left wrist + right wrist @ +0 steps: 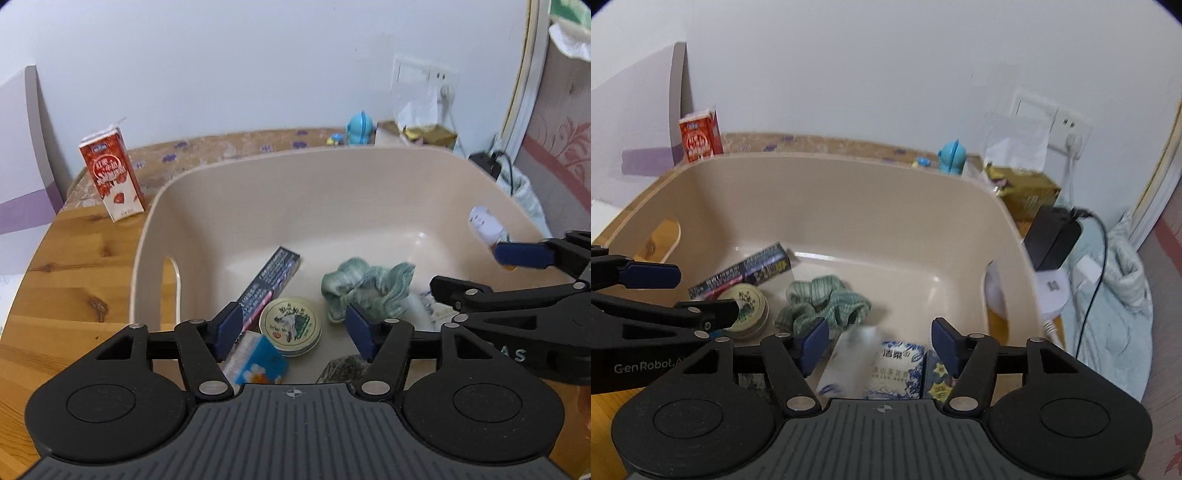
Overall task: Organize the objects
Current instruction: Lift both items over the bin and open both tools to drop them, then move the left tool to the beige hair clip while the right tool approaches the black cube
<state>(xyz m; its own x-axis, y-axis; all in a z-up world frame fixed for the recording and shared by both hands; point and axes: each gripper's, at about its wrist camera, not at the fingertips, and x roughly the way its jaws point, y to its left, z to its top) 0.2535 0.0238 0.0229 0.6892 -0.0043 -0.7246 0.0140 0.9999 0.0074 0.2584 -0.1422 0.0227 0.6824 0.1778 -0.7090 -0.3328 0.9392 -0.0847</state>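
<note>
A beige plastic bin (295, 162) (849, 173) stands on the wooden table. Inside lie a dark long box (271, 277) (746, 271), a round green tin (291, 325) (748, 310), a green scrunchie (364, 286) (820, 299), a blue and white carton (258, 360) and a tissue pack (895, 371). My left gripper (295, 328) hovers open and empty over the tin. My right gripper (881, 345) is open above a blurred white item (849, 354) that lies below its fingers. Each gripper shows at the edge of the other's view.
A red milk carton (110, 173) (700, 138) stands on the table left of the bin. A blue toy (360, 127) (953, 157) and a yellow box (1027, 190) sit behind it. A black charger (1052, 238) and cable lie at the right.
</note>
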